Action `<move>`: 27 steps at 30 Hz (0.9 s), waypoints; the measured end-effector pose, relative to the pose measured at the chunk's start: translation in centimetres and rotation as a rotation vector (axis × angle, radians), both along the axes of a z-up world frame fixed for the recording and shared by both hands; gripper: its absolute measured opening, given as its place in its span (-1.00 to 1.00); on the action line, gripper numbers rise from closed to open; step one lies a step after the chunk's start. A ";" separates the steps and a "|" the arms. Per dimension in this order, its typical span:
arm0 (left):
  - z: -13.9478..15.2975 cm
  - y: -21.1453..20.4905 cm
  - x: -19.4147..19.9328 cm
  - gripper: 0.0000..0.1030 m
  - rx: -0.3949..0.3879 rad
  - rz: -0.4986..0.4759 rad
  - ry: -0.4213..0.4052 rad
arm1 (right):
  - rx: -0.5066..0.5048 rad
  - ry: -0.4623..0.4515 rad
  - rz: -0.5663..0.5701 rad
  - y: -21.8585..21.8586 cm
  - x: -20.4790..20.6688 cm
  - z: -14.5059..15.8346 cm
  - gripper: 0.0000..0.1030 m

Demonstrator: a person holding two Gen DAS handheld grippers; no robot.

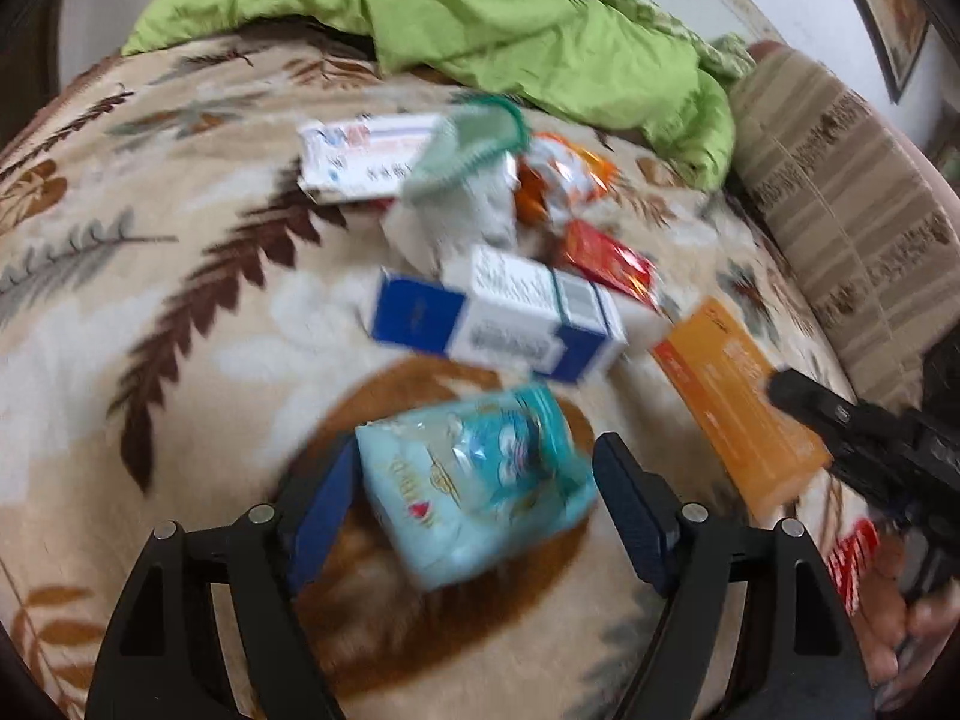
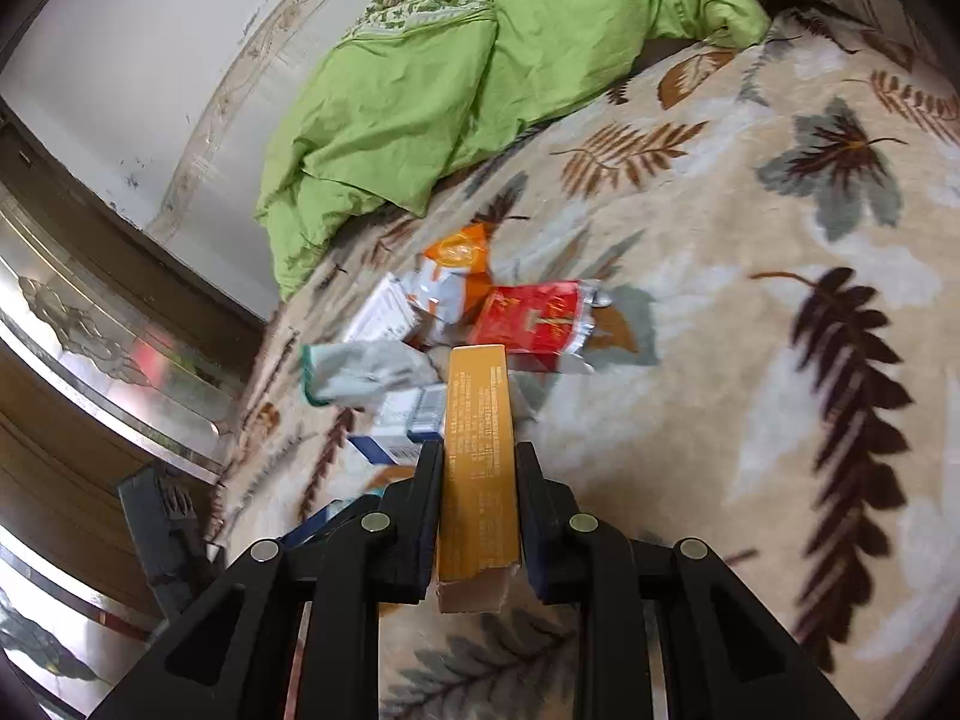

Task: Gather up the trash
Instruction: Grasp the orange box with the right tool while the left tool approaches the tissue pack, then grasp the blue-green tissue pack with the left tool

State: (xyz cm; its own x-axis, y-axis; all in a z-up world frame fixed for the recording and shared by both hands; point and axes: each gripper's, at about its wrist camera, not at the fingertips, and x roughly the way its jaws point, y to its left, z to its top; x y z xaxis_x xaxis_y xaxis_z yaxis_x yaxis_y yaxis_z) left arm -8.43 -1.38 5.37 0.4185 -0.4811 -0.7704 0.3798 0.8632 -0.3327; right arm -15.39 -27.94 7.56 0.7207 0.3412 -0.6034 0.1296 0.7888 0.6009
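In the left wrist view my left gripper [image 1: 474, 480] stands open over the leaf-patterned blanket [image 1: 150, 312]. A light blue snack packet [image 1: 474, 480] lies between its blue pads, blurred, and they do not press it. My right gripper [image 2: 478, 456] is shut on a long orange box [image 2: 478, 480], which sticks out forward between the fingers. From the left wrist view the same orange box [image 1: 738, 402] shows at the right with the right gripper [image 1: 840, 420] on its near end. A blue and white box [image 1: 498, 324] lies just beyond the packet.
More litter lies in a heap beyond: a red packet [image 1: 606, 264], an orange and white wrapper [image 1: 564, 174], a white box [image 1: 360, 156] and a crumpled green-edged bag [image 1: 468, 162]. A green duvet [image 1: 510, 12] is bunched at the back. A striped pillow [image 1: 840, 192] lies right.
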 end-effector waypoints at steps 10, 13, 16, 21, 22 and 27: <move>1.5 -0.2 -5.0 0.51 0.104 -0.121 -0.136 | -0.055 0.093 0.036 -0.2 0.2 -1.6 -0.51; 1.9 0.6 -3.8 0.51 0.119 -0.057 -0.166 | -0.057 0.096 0.038 -0.2 0.2 -1.7 -0.49; 1.8 -0.2 -2.4 0.51 0.125 -0.071 -0.166 | -0.065 0.123 0.049 0.0 0.5 -2.2 -0.43; 0.7 -3.4 -1.7 0.52 0.263 -0.151 -0.198 | -0.085 0.148 0.066 0.6 0.8 -2.6 -0.43; 0.4 -3.8 -1.7 0.52 0.283 -0.158 -0.204 | -0.095 0.147 0.073 0.8 0.8 -2.6 -0.43; -0.8 -4.9 -1.4 0.52 0.378 -0.150 -0.211 | -0.178 0.123 0.100 2.0 0.8 -1.8 -0.53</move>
